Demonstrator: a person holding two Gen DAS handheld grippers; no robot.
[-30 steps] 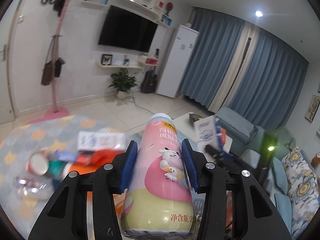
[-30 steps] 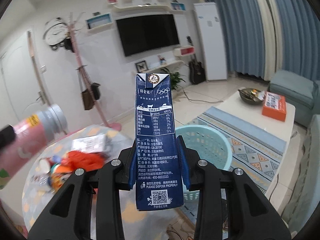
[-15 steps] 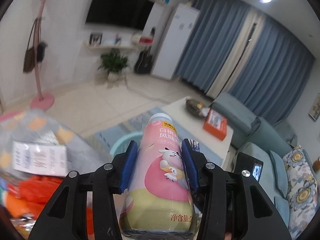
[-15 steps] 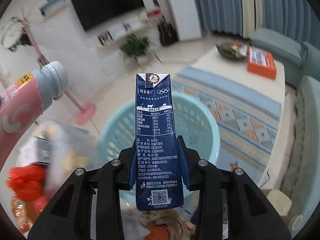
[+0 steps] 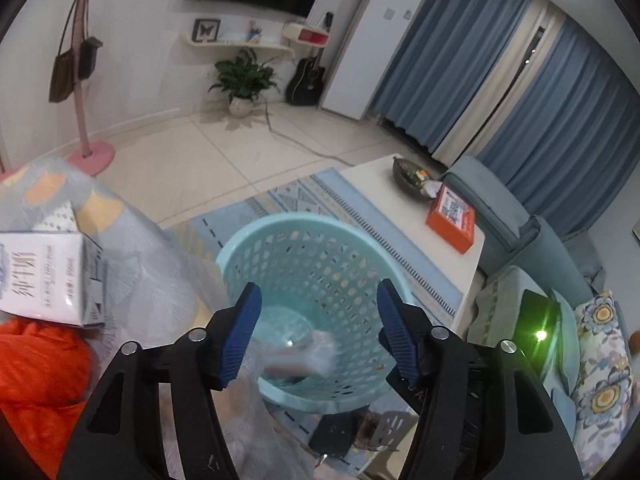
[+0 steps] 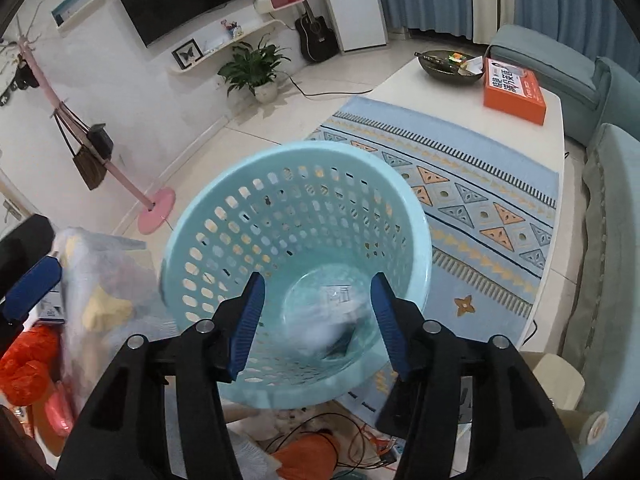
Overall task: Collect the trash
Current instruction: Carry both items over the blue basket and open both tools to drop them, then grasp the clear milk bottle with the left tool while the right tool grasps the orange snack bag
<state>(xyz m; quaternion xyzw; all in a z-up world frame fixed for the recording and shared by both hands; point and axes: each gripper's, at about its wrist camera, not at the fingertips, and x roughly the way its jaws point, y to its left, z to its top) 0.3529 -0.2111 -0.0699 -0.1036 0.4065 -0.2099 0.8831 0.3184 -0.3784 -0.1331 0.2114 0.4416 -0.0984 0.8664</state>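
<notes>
A light blue perforated basket [image 5: 280, 236] [image 6: 224, 216] stands on the floor below both grippers. My left gripper [image 5: 318, 334] is open and empty above its rim. My right gripper [image 6: 316, 322] is open and empty above the basket too. Blurred items lie in the basket bottom: a pale pink shape in the left wrist view [image 5: 308, 356] and a white and dark shape in the right wrist view [image 6: 332, 328]. On the table at left lie a white carton [image 5: 44, 276] and an orange bag [image 5: 36, 372] [image 6: 24, 364].
A patterned tablecloth [image 5: 132, 264] covers the table at left. A white coffee table [image 5: 400, 216] with an orange box [image 6: 512, 88] and a dark bowl [image 6: 444, 64] stands behind the basket. A sofa [image 6: 608, 220] is at right. Cables [image 6: 320, 440] lie on the floor.
Both grippers tilted down over the basket and opened. The pink bottle left my left gripper and the blue milk carton left my right gripper; blurred shapes now lie in the basket.
</notes>
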